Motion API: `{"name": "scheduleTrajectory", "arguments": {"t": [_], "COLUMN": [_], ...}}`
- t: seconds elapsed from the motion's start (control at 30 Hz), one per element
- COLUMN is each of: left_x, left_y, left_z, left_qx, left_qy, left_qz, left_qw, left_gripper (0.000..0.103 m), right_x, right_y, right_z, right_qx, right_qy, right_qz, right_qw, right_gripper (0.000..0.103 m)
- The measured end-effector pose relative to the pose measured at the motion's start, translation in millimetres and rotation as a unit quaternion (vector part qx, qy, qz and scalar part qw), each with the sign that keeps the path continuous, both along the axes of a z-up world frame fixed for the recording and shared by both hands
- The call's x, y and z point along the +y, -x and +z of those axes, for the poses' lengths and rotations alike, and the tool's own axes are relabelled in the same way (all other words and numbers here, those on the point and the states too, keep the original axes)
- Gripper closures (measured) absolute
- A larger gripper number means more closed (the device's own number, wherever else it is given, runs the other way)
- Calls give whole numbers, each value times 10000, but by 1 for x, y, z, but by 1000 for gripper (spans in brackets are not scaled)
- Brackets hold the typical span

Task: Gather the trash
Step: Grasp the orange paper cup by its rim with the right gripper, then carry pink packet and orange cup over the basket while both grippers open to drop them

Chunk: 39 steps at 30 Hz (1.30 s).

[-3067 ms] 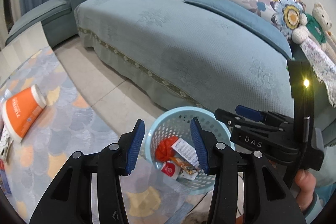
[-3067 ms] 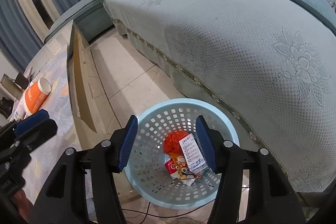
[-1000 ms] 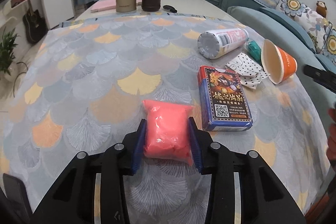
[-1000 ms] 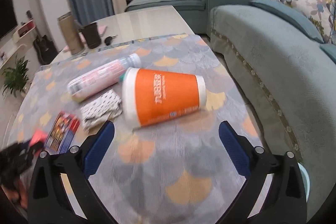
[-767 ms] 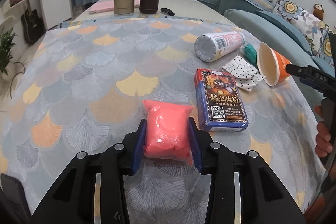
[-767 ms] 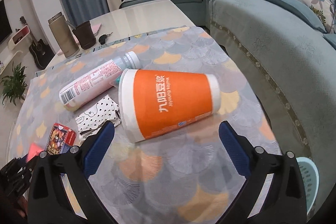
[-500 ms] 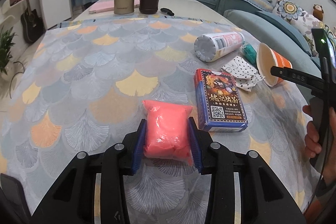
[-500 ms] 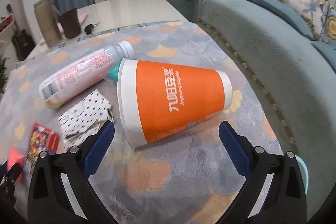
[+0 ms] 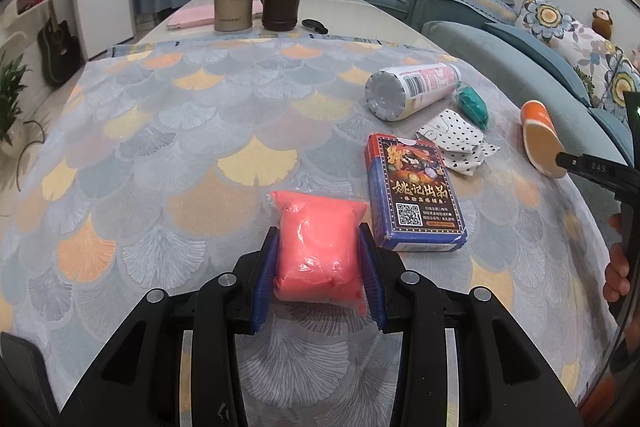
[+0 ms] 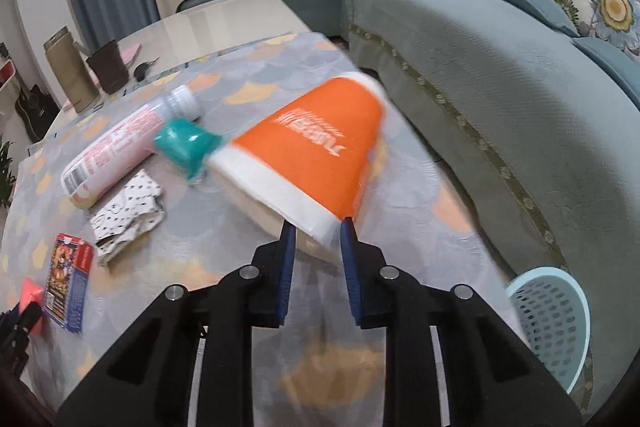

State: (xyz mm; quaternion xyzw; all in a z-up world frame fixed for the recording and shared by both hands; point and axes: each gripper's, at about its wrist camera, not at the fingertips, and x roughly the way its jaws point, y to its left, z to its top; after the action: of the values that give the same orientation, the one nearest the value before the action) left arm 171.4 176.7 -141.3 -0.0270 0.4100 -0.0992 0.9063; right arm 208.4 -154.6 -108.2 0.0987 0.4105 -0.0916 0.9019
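The left gripper (image 9: pixel 319 267) fingers are clamped on a soft pink plastic packet (image 9: pixel 316 251) resting on the table (image 9: pixel 160 147), a blue playing-card box (image 9: pixel 412 195) just right of them. The right gripper (image 10: pixel 316 259) fingers have just been closing and now pinch the white rim of an orange paper cup (image 10: pixel 312 163), squashing it flat. Left of those fingers lie a teal wrapper (image 10: pixel 186 145), a pink-labelled bottle (image 10: pixel 120 151) and crumpled dotted paper (image 10: pixel 128 211); a perforated light-blue basket (image 10: pixel 552 323) stands to their right on the floor.
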Motion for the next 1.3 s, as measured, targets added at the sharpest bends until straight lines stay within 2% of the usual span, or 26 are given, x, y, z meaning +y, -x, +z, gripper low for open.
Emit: {"name": "scheduleTrajectory", "arguments": {"t": [0.13,0.23,0.3,0.37,0.43,0.47,0.53,0.63,0.7,0.77,1.03,1.17,1.3], "left_x": [0,0,0,0,-1,0,1,5,10,12,-11,-37,-80], "left_y": [0,0,0,0,0,1,2,7,15,19,48,60,74], "left_z": [0,0,0,0,1,1,3,7,15,19,65,93,124], "left_qx": [-23,-21,-23,-23,-29,-46,-110,-268,-488,-502,-922,-1103,-1337], "left_qy": [0,-6,-3,-13,-20,-15,18,122,326,547,1088,1399,1432], "left_qz": [35,36,36,38,34,45,74,119,109,130,-245,-594,-1023], "left_qw": [10000,10000,10000,10000,10000,10000,9999,9995,9982,9972,9895,9822,9753], "left_gripper": [67,66,66,66,67,67,67,67,67,67,67,67,67], "right_x": [-21,-29,-29,-26,-23,-20,-17,-17,-20,-21,-18,-32,-61], "right_y": [-2,-14,-22,-29,-34,-35,-35,-28,-18,-6,54,87,126], "right_z": [-6,-16,-21,-21,-20,-18,-15,-9,-1,10,57,79,101], "right_qx": [8,202,247,231,182,151,63,-58,-179,-307,-765,-977,-1185], "right_qy": [-92,-141,-94,15,72,165,261,276,196,193,714,703,657], "right_qz": [-163,-209,-161,-121,-95,-80,-28,1,74,147,447,339,71], "right_qw": [9998,9995,9995,9997,9998,9997,9996,9996,9996,9992,9935,9921,9908], "right_gripper": [82,81,75,65,65,70,87,92,95,100,100,100,100]}}
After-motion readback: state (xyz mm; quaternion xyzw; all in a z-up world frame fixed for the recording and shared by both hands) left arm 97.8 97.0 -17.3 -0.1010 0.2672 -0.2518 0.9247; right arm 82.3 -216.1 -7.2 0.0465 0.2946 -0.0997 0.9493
